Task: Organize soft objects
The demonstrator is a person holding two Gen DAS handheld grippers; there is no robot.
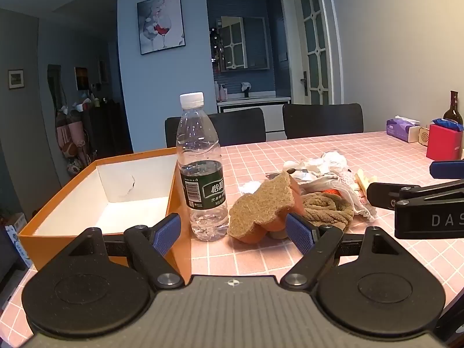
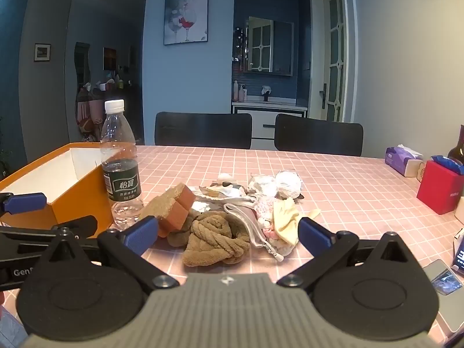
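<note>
A pile of soft things lies on the pink checked table: an orange sponge with a brown scouring pad (image 1: 261, 211) (image 2: 171, 206), a brown twisted towel (image 1: 327, 206) (image 2: 214, 239), a pink knit piece (image 2: 268, 214), a pale yellow cloth (image 2: 285, 217) and crumpled white tissues (image 2: 285, 184). My left gripper (image 1: 235, 232) is open, just short of the sponge and bottle. My right gripper (image 2: 229, 232) is open, its fingers on either side of the brown towel. An open orange box (image 1: 95, 203) (image 2: 58, 179) with a white inside stands left of the pile.
A clear water bottle (image 1: 200, 168) (image 2: 121, 162) stands upright between box and pile. A purple tissue box (image 2: 401, 161), a red box (image 2: 439, 187) and a dark glass bottle (image 1: 453, 110) stand at the far right. Two black chairs (image 2: 203, 129) are behind the table. A phone (image 2: 445, 278) lies near right.
</note>
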